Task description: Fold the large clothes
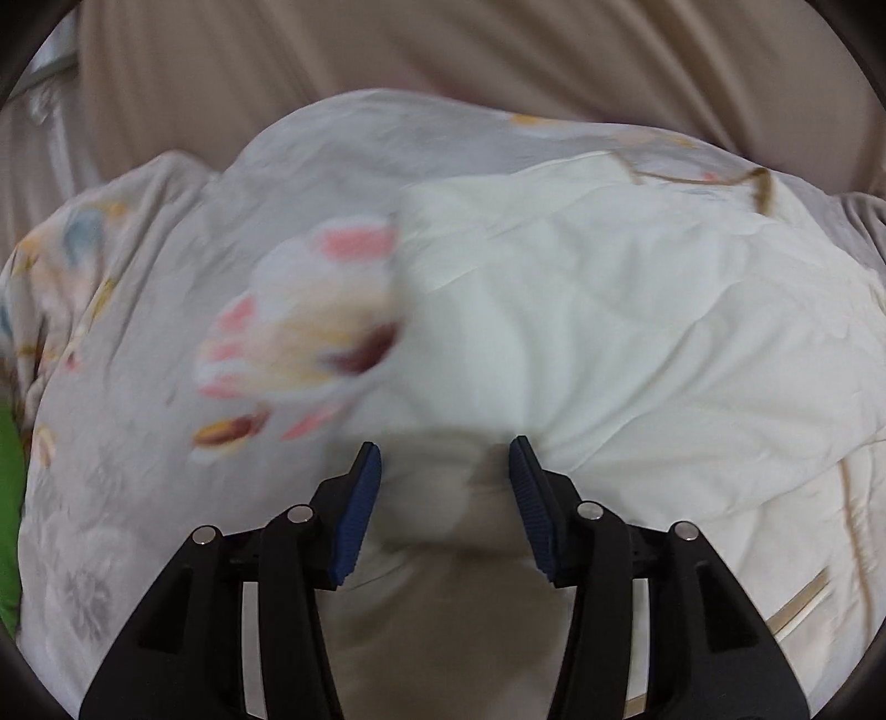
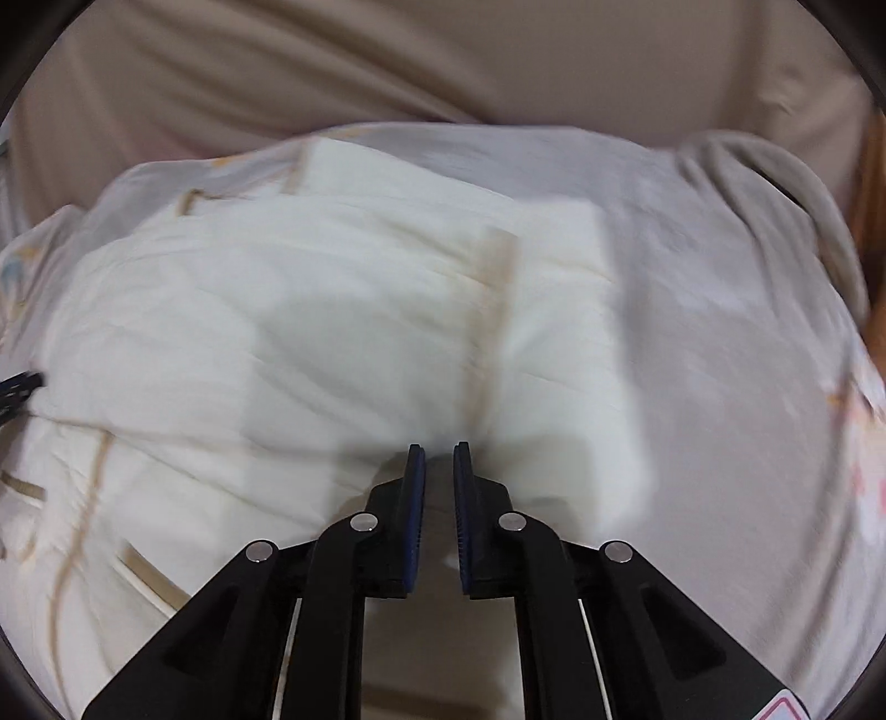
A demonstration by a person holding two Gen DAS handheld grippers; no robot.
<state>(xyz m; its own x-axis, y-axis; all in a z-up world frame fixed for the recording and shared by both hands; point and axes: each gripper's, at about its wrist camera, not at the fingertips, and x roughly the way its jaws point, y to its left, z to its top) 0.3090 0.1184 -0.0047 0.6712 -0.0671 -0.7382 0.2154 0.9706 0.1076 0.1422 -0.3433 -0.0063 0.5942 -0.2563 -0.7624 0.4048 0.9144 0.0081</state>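
Note:
A large quilt lies on the bed, grey with a flower print (image 1: pixel 304 321) on one face and cream white (image 1: pixel 637 332) on the other. The cream face is folded over the grey one in both views (image 2: pixel 332 310). My left gripper (image 1: pixel 446 459) is open, its blue pads (image 1: pixel 360 509) on either side of a bunched cream fold. My right gripper (image 2: pixel 439 451) is nearly closed, with a narrow gap between the pads at the cream edge; whether it pinches cloth is unclear. Both views are blurred by motion.
A beige sheet (image 1: pixel 387 50) covers the bed behind the quilt and also fills the top of the right wrist view (image 2: pixel 443 61). Something green (image 1: pixel 8 498) shows at the left edge. A dark object (image 2: pixel 19 387) pokes in at the left edge of the right wrist view.

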